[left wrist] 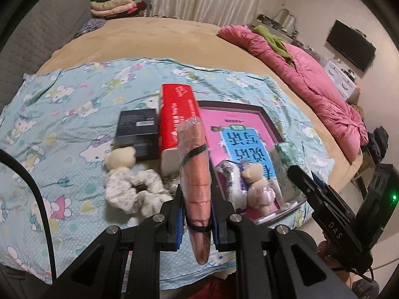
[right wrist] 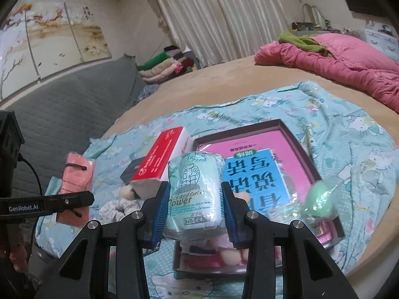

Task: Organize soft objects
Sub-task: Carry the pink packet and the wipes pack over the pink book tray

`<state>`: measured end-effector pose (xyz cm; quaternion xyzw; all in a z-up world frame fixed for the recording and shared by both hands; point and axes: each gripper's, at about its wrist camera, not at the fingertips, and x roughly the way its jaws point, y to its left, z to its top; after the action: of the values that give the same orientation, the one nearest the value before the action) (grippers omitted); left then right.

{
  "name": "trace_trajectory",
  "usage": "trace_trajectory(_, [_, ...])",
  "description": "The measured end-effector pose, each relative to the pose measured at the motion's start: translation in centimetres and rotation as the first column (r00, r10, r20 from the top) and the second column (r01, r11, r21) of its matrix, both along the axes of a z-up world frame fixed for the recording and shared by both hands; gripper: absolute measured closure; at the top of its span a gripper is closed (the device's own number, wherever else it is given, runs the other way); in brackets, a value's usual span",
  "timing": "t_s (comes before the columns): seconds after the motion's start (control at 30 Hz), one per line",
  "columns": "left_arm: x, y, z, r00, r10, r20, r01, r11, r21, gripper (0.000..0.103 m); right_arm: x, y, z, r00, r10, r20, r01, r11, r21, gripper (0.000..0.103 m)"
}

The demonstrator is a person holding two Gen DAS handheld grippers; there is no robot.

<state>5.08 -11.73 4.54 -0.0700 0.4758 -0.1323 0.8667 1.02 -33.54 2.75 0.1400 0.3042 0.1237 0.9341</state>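
My left gripper [left wrist: 197,220] is shut on a salmon-pink folded cloth pack [left wrist: 195,174] wrapped in plastic with a black band, held above the cartoon sheet. The pack also shows in the right wrist view [right wrist: 76,184]. My right gripper [right wrist: 195,211] is shut on a pale green tissue pack [right wrist: 193,196], held over the near edge of the pink shallow box [right wrist: 289,134]. In the box [left wrist: 261,114] lie a small pink-dressed teddy [left wrist: 258,186] and wrapped packs. A cream teddy [left wrist: 119,158] and a white scrunchie [left wrist: 134,191] lie on the sheet left of the box.
A red tissue box [left wrist: 178,114] and a black box [left wrist: 137,132] stand on the blue cartoon sheet [left wrist: 62,104]. A green wrapped ball [right wrist: 320,200] sits at the box's right edge. A pink quilt [left wrist: 311,74] lies at the right; folded clothes [left wrist: 114,2] are stacked far back.
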Motion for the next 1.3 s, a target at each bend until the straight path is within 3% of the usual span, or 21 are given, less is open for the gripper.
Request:
trace_trajectory(0.73, [0.8,-5.7,0.4,0.993,-0.119,0.022,0.118,0.992,0.037,0.085,-1.2,-4.3,1.1,0.989,-0.125,0.072,0.121,0.991,0.065,0.061])
trace_trajectory(1.3, [2.0,-9.3,-3.1,0.976,-0.216,-0.043,0.216,0.976,0.008,0.085,-1.7,-6.6,0.8,0.979,-0.191,0.071,0.183,0.977,0.106,0.061])
